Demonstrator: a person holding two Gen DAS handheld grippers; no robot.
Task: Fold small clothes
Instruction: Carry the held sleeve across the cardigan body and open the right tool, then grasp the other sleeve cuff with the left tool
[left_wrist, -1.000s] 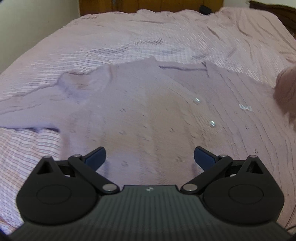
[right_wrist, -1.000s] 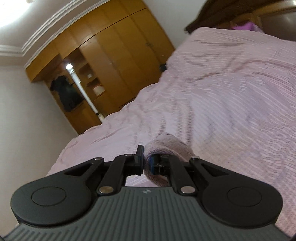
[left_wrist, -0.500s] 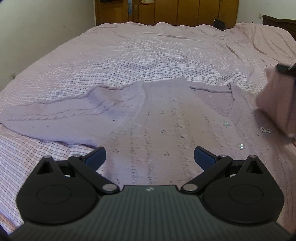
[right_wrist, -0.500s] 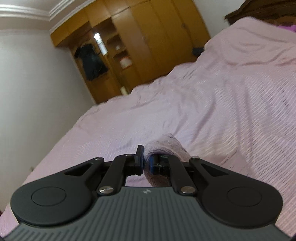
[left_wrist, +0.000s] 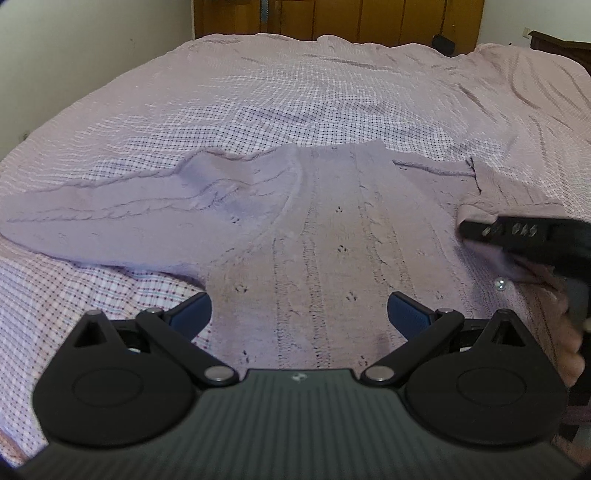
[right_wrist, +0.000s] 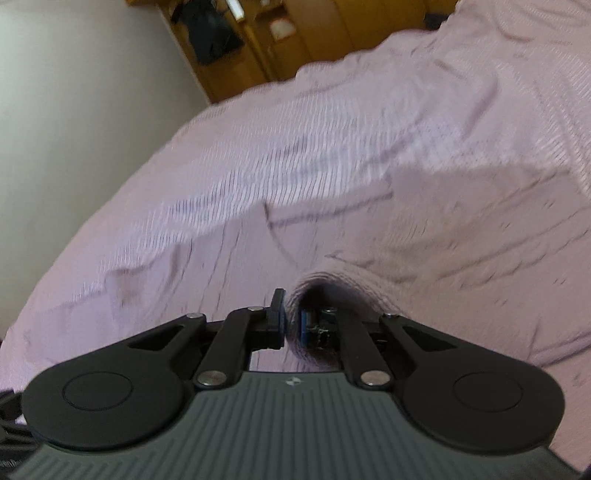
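A lilac knitted cardigan (left_wrist: 332, 229) lies flat on the bed, its left sleeve (left_wrist: 110, 221) spread out sideways. My left gripper (left_wrist: 299, 310) hovers open over the cardigan's lower body with nothing between its fingers. My right gripper (left_wrist: 467, 229) comes in from the right, low over the cardigan's button side. In the right wrist view the right gripper (right_wrist: 291, 317) has the sleeve cuff (right_wrist: 332, 284) draped round its right finger. Its jaws are opening, with the cuff's knit still between the pads. A button (left_wrist: 500, 283) shows just below the folded-over sleeve.
A pink checked bedspread (left_wrist: 295, 92) covers the whole bed. A person's hand (left_wrist: 569, 332) holds the right gripper at the right edge. Wooden wardrobes (right_wrist: 295, 37) stand beyond the bed, with a pale wall (right_wrist: 74, 110) on the left.
My right gripper swung down and left with the sleeve cuff, from high above the bed to low over the cardigan's front. The left gripper shifted slightly and stayed open.
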